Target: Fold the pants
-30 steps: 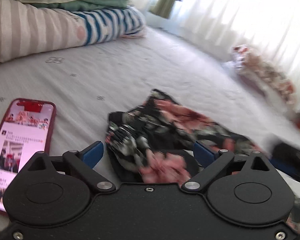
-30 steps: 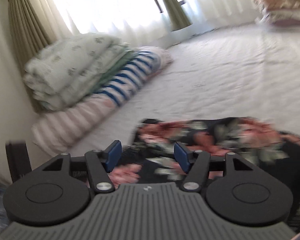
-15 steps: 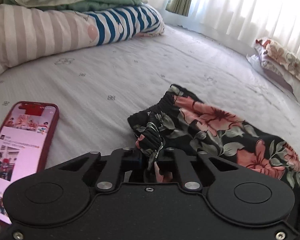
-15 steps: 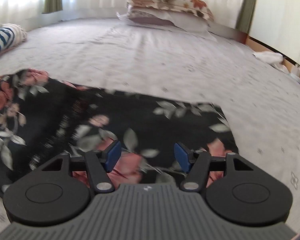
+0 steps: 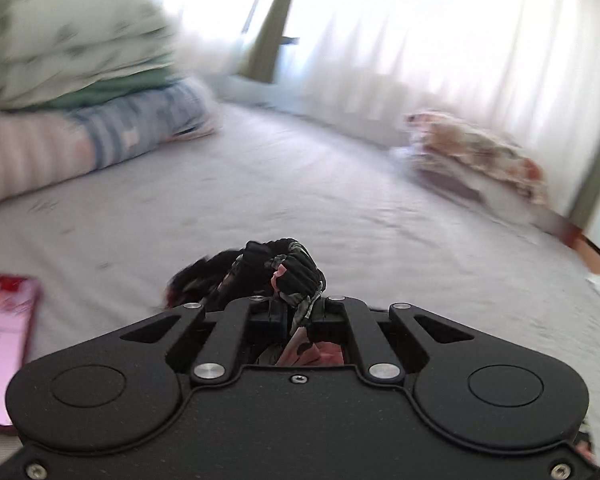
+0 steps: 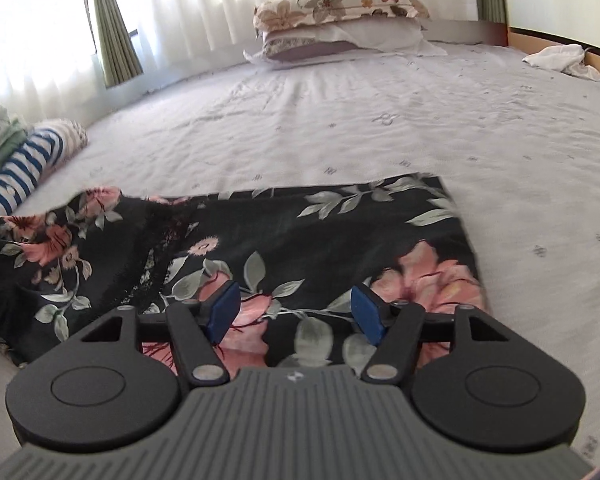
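The black floral pants (image 6: pixel 284 240) lie spread on the grey bed sheet (image 6: pixel 380 120), leg ends to the right. My right gripper (image 6: pixel 296 314) is open, its blue pads (image 6: pixel 222 314) hovering just over the near edge of the pants near the leg end. My left gripper (image 5: pixel 298 312) is shut on the bunched waistband of the pants (image 5: pixel 288 268) and holds it lifted above the sheet; the left wrist view is blurred by motion.
A phone with a lit screen (image 5: pixel 2 340) lies on the sheet at the left. Folded quilts and a striped roll (image 5: pixel 80 120) sit at the far left. Floral pillows (image 6: pixel 340 12) lie by the curtains. A white cloth (image 6: pixel 560 60) lies at the far right.
My left gripper closed on the waistband and has lifted it, swinging upward. My right gripper swept right along the pants to the leg end, still open.
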`<state>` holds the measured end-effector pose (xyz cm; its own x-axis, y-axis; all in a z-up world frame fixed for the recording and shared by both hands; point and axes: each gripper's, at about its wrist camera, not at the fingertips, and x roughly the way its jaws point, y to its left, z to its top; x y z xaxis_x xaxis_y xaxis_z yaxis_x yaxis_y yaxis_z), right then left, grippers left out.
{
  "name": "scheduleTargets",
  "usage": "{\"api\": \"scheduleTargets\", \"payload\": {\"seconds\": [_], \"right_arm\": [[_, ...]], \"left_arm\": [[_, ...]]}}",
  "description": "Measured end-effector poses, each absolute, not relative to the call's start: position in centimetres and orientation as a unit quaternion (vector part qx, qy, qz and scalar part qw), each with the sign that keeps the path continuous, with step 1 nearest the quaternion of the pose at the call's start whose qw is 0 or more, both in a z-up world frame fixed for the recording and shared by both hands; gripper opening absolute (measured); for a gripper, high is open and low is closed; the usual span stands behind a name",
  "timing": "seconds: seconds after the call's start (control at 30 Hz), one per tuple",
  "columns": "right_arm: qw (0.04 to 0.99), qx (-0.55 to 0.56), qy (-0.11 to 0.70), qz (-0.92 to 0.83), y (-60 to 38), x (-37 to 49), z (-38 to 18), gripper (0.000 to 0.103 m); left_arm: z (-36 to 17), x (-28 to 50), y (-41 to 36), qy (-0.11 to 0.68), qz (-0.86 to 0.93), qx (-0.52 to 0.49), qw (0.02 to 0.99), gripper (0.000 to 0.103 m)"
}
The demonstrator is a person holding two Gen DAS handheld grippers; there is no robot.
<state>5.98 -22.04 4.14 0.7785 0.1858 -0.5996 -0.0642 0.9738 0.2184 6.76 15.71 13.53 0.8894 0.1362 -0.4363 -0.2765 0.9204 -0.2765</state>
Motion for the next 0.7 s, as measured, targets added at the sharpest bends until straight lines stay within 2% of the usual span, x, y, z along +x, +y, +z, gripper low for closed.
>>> {"api": "scheduleTargets", "payload": {"seconds": [0.13,0.23,0.3,0.37,0.47,0.5,0.57,0.7], "right_arm": [[0.945,0.122,0.299,0.053,-25.6,4.0,5.6,0.076],[0.947,0.147,0.284,0.033,-28.9,2.7,6.3,0.077],[0.946,0.163,0.281,0.018,-30.9,1.9,6.2,0.077],[0.944,0.171,0.284,0.004,-32.5,1.4,5.9,0.077],[0.940,0.181,0.290,-0.009,-34.2,0.8,5.2,0.077],[0.939,0.183,0.291,-0.010,-34.6,0.6,4.9,0.077],[0.938,0.184,0.292,-0.008,-35.0,0.5,4.6,0.077],[0.940,0.180,0.291,0.009,-34.6,1.0,4.6,0.078]], "left_arm": [[16.0,8.0,6.7,0.204,-0.004,-0.139,0.969,0.007],[15.5,8.6,-1.0,0.228,-0.098,-0.114,0.962,0.007],[13.3,8.9,-6.5,0.256,-0.139,-0.071,0.954,0.009],[10.2,9.4,-11.2,0.308,-0.174,-0.030,0.935,0.015],[5.5,9.4,-15.0,0.385,-0.203,-0.011,0.900,0.020],[4.6,9.0,-15.5,0.397,-0.204,-0.013,0.895,0.026],[4.3,7.7,-15.9,0.392,-0.218,-0.017,0.894,0.058],[6.4,5.0,-13.8,0.362,-0.247,-0.027,0.898,0.074]]}}
